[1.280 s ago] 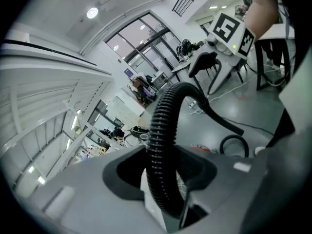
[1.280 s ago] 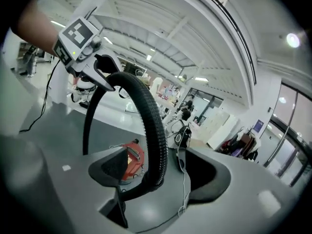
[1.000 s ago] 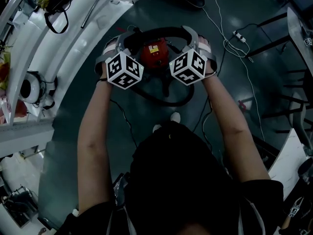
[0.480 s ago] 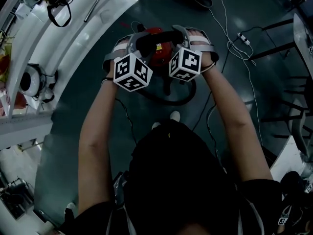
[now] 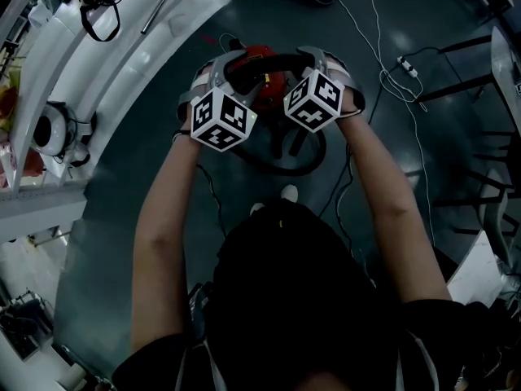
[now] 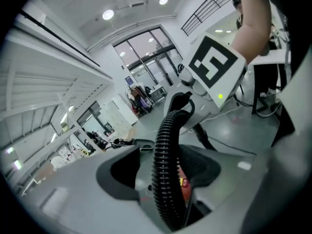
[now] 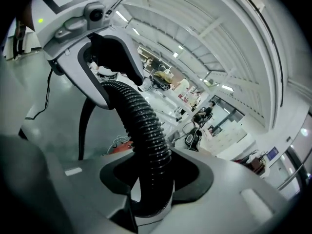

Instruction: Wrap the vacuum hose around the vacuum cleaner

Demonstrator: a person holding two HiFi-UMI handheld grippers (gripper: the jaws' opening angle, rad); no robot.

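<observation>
1. Dark, glossy floor (image 5: pixel 122 235) fills the head view. Nearest, two bare forearms reach away from the person above it. Between them sit what look like pale shoe tips (image 5: pixel 291 192), though the light is too dim to be sure.
2. Beyond the forearms, the left gripper (image 6: pixel 163 172) has its jaws standing wide, and they have just been opening. The ribbed black vacuum hose (image 6: pixel 165 145) runs between them with a gap on each side, so the pads are not pressing it.
3. Just to its right, the right gripper (image 7: pixel 155 177) has just closed to a narrow setting. It clamps the same hose, which sits snugly in the pads.
4. The hose arches from one gripper to the other, raised above the red vacuum cleaner (image 5: pixel 259 78). The cleaner stands on the floor below and just beyond the grippers. More of the hose lies looped on the floor on the cleaner's near side.
5. Farther off to the right, a white power strip (image 5: pixel 404 65) lies on the floor.
6. Along the left side, a curved white bench (image 5: pixel 138 63) carries a round white device (image 5: pixel 50 143). Farther along it lies a black strap (image 5: pixel 98 23).
</observation>
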